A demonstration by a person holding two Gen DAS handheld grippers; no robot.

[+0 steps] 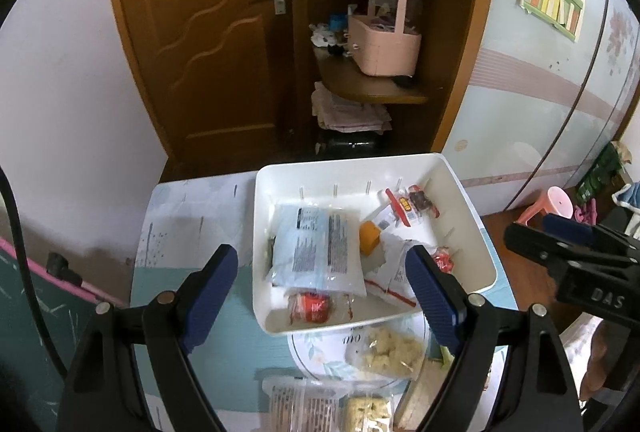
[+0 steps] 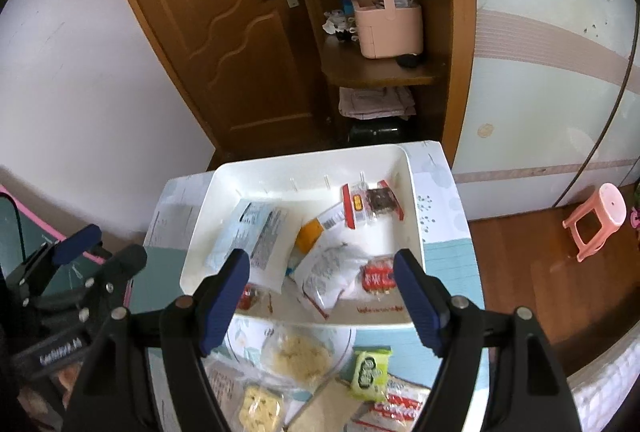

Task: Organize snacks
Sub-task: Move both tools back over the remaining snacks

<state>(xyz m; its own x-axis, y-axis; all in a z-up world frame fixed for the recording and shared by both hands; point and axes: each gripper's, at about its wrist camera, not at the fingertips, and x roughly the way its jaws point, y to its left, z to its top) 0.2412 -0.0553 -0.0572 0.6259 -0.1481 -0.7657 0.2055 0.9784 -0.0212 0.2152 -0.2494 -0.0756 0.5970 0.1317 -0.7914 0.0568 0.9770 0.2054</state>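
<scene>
Two grippers hang over one small table [image 2: 448,228], both tilted down toward one white bin [image 1: 476,232]. The left gripper [image 1: 322,292] has its jaws spread wide with nothing between the blue pads; the bin's near rim merely shows through the gap. The right gripper [image 2: 322,296] also stands well apart and grips nothing.

Inside the bin lie roughly six packets. One large pale blue packet [image 1: 316,244] rests flat at the left, label side up. One orange packet [image 1: 370,238] sits beside it at the middle. One red-and-clear packet [image 1: 408,206] lies in the far right corner. One white printed bag [image 2: 328,272] lies near the front, with one small red packet [image 2: 378,278] just beside it at the right wall. One red wrapped snack [image 1: 314,306] lies against the near wall, partly under the blue packet.

On the table in front of the bin, outside it, at least five snacks wait: one clear bag of pale puffs [image 2: 300,354], one green packet [image 2: 370,372], one yellow-speckled bar [image 2: 260,406], one red-and-white packet [image 2: 400,406], and one clear printed pack [image 1: 300,406].

One pink stool [image 2: 598,220] stands on the wooden floor at the right.
</scene>
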